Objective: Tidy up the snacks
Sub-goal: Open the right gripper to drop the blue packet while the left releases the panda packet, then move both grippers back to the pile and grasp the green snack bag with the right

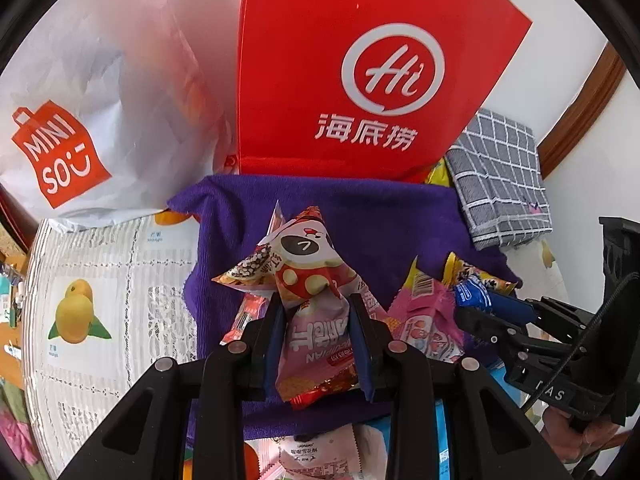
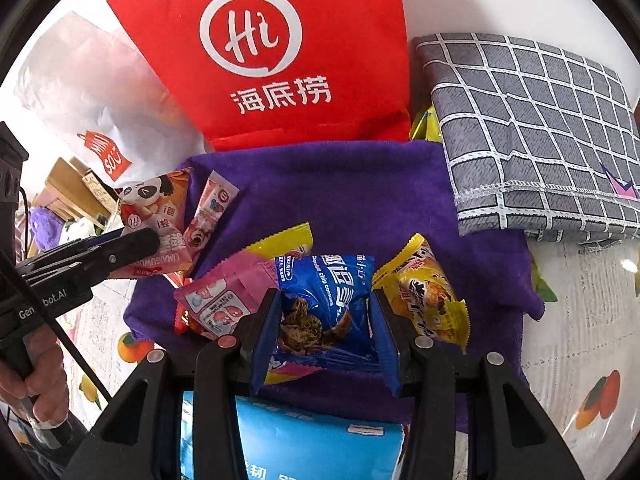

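My left gripper (image 1: 316,304) is shut on a pink snack packet (image 1: 316,332) with a cartoon face, held upright over the purple towel (image 1: 360,216). A thin pink-red stick packet (image 1: 248,312) lies just left of its fingers. My right gripper (image 2: 325,300) is shut on a blue chocolate chip cookie packet (image 2: 328,292). Beside that packet, a pink packet (image 2: 224,296) lies to the left and a yellow packet (image 2: 428,304) to the right, both on the towel (image 2: 340,192). The left gripper (image 2: 152,240) shows in the right wrist view with its packet (image 2: 160,216).
A red bag (image 2: 260,52) stands behind the towel, with a white Miniso bag (image 1: 80,120) to its left. To the right lies a folded grey checked cloth (image 2: 528,132). A light blue box (image 2: 312,440) sits at the near edge. Fruit-print tablecloth (image 1: 100,300) surrounds everything.
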`<state>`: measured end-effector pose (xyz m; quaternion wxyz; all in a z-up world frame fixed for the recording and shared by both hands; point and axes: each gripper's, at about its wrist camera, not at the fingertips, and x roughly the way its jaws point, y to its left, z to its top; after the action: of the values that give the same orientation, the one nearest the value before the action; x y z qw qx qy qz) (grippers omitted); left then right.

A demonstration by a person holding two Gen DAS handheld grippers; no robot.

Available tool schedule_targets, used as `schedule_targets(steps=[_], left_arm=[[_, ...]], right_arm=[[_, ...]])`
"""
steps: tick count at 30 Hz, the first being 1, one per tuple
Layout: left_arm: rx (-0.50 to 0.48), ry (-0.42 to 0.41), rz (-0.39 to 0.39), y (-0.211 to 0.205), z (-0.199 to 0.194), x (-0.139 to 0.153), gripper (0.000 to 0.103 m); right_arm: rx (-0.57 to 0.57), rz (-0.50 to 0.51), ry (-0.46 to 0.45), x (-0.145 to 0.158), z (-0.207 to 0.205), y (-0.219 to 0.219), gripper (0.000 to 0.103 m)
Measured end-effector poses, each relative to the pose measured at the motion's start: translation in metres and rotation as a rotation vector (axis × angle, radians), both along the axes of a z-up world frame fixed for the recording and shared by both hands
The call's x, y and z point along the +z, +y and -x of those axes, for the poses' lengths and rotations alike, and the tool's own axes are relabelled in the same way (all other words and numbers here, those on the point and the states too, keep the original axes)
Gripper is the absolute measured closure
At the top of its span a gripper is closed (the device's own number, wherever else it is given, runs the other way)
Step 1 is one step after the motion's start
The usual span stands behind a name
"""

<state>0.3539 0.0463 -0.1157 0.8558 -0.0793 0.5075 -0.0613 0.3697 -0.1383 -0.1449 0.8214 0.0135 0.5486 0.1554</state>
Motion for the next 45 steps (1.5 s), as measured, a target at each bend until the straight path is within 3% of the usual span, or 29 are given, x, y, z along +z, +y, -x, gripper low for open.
schedule_targets(steps=[6, 14, 20, 27, 32, 39, 45], left_arm=[[-0.007, 0.014, -0.014, -0.002, 0.0, -0.004, 0.074], [-0.018, 0.026, -0.026, -0.004, -0.001, -0.007, 0.073], [-0.02, 0.029, -0.024, -0.005, -0.002, -0.008, 0.073], [-0.028, 0.019, -0.001, -0.004, -0.001, -0.005, 0.072], [-0.022, 0.007, -0.018, -0.005, 0.0, -0.002, 0.051], [-0.01, -0.008, -0.023, -0.003, 0.0, 0.003, 0.045], [-0.007, -0.046, -0.045, -0.001, 0.005, 0.015, 0.04]], right_arm=[[0.017, 0.021, -0.001, 0.0, 0.002, 0.005, 0.056], [0.031, 0.009, -0.038, 0.015, 0.006, 0.003, 0.043], [0.038, -0.027, -0.1, 0.031, 0.011, 0.0, 0.042], [0.029, -0.087, -0.084, 0.034, 0.011, -0.003, 0.042], [0.013, -0.111, -0.078, 0.035, 0.011, -0.007, 0.042], [0.005, -0.134, -0.082, 0.038, 0.014, -0.01, 0.042], [0.009, -0.128, -0.148, 0.054, 0.024, -0.009, 0.042]])
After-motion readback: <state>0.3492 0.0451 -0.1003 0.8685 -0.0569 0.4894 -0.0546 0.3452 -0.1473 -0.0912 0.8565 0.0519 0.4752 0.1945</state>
